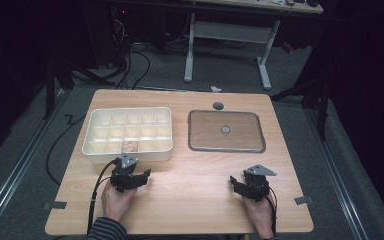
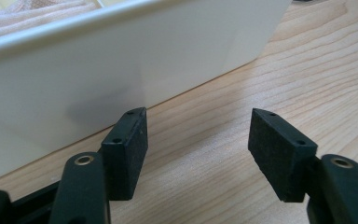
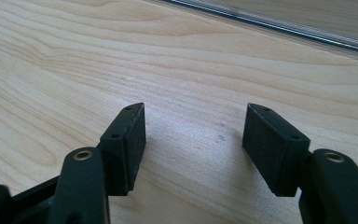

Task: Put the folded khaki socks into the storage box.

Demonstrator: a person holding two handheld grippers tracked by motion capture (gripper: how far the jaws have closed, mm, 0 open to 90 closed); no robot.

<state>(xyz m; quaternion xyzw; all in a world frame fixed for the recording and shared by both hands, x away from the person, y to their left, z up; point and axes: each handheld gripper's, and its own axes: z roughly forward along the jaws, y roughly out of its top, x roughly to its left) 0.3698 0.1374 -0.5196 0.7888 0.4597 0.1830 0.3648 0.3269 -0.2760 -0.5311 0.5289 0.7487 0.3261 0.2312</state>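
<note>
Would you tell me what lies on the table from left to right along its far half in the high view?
White divided tray holding a pinkish item in a front compartment → transparent lid lying flat on the wood.

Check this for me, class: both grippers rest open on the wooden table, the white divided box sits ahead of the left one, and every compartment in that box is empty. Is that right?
Not quite. One compartment of the white divided box holds a pinkish item, in the near row, as the high view shows. The rest stands: left gripper and right gripper rest open on the wooden table.
</note>
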